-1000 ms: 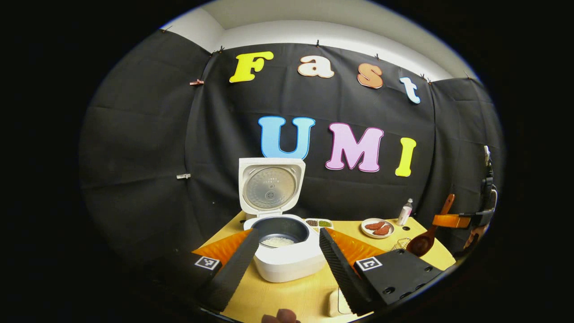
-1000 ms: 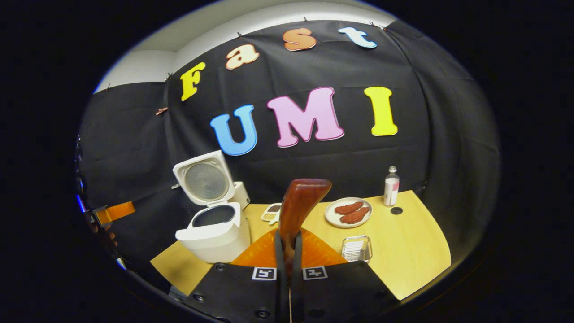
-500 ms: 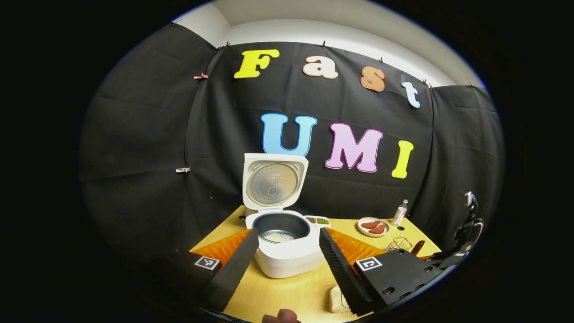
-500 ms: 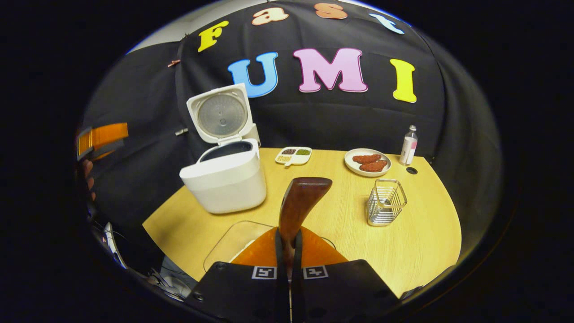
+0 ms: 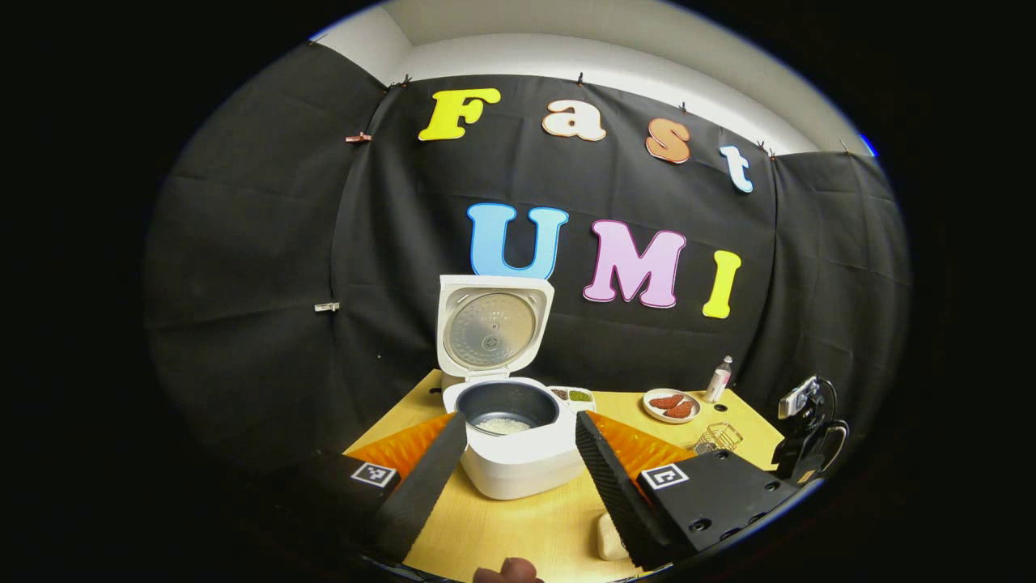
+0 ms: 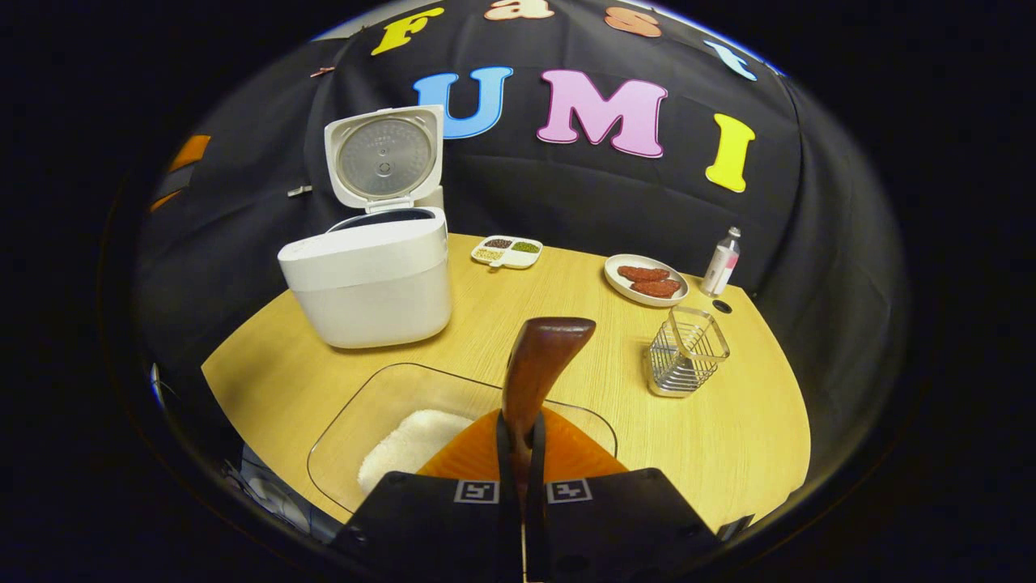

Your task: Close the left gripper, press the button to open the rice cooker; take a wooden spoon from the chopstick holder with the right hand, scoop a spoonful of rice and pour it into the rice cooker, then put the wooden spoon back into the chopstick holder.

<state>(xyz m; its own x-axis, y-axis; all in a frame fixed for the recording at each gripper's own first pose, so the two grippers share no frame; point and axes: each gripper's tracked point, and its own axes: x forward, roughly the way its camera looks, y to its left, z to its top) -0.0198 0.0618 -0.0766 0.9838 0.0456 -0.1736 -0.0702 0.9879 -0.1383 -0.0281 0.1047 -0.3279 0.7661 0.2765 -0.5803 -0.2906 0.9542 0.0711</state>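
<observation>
The right gripper [image 6: 522, 453] is pinched tight on the smooth brown wooden spoon [image 6: 538, 364], which sticks up between its jaws. Below sits a clear dish [image 6: 380, 409] of white rice [image 6: 409, 441]; before, only its edge showed. The left gripper [image 5: 518, 478] has jaws wide apart. Farther off, the wire holder [image 6: 686, 352] and white cooker [image 6: 372, 283] stand with the lid up.

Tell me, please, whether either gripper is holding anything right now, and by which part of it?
The right gripper is shut on the wooden spoon, gripping low on its handle. The left gripper is open and holds nothing.
</observation>
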